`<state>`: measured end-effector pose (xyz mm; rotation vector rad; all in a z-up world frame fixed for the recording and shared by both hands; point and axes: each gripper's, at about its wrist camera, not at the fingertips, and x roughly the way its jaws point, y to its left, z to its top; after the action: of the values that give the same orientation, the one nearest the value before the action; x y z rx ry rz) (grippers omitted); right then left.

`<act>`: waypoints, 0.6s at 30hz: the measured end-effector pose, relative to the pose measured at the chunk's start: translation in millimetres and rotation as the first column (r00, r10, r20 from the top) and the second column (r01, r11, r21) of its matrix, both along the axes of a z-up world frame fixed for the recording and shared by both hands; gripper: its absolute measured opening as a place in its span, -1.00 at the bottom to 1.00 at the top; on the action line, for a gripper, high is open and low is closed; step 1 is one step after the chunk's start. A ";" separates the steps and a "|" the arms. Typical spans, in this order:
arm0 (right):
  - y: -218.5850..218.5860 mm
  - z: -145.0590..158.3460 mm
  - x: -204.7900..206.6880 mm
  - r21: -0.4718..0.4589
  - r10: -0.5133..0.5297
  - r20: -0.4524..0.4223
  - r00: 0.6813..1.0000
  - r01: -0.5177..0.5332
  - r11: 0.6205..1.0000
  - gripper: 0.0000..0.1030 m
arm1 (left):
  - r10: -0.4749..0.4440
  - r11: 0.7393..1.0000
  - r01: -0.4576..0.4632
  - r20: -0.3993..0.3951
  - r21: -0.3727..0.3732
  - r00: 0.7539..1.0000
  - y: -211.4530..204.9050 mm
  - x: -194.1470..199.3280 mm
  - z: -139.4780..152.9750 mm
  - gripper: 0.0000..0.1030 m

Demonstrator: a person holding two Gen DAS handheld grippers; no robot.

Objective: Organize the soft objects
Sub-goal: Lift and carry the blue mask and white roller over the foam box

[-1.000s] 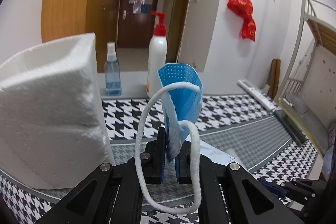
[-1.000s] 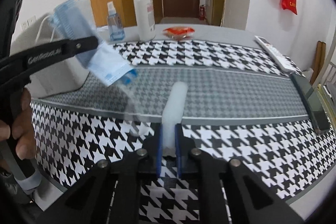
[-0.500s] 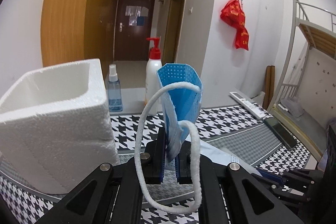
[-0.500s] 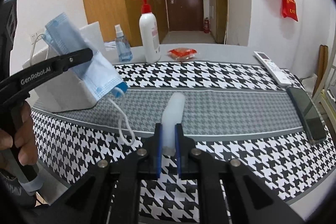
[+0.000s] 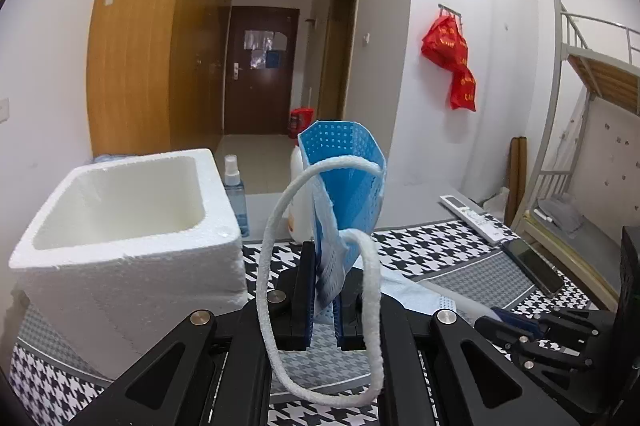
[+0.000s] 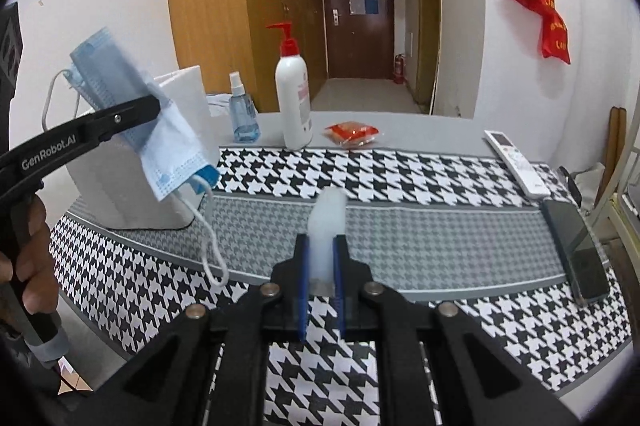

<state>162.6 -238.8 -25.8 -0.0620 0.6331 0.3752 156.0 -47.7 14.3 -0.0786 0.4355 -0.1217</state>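
left gripper (image 5: 324, 302) tilting slightly downward, clamping blue face mask (image 5: 344, 186) in the air beside foam box (image 5: 128, 226) | right gripper (image 6: 320, 266) angling down over table (image 6: 420, 242), pinching white soft piece (image 6: 326, 226)

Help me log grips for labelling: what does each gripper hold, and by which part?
Left gripper pinches the blue face mask near its middle. Right gripper clamps a whitish translucent piece by its near end; what it is, unclear.
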 end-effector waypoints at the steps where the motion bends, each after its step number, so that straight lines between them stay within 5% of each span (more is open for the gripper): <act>1: 1.0 1.3 -0.9 -0.003 0.002 0.005 1.000 -0.002 1.000 -0.73 | 0.002 1.000 -0.002 0.003 0.002 1.000 0.1 -0.5 1.3 -0.85; 18: 13.3 30.9 -2.4 0.000 0.064 0.102 0.993 -0.064 0.998 -0.73 | 0.023 0.999 -0.025 0.075 0.028 0.997 7.6 -12.0 30.7 -0.85</act>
<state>160.2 -225.6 5.1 -0.0984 0.5305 0.4326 144.1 -40.1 45.0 -0.0510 0.3618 -0.0940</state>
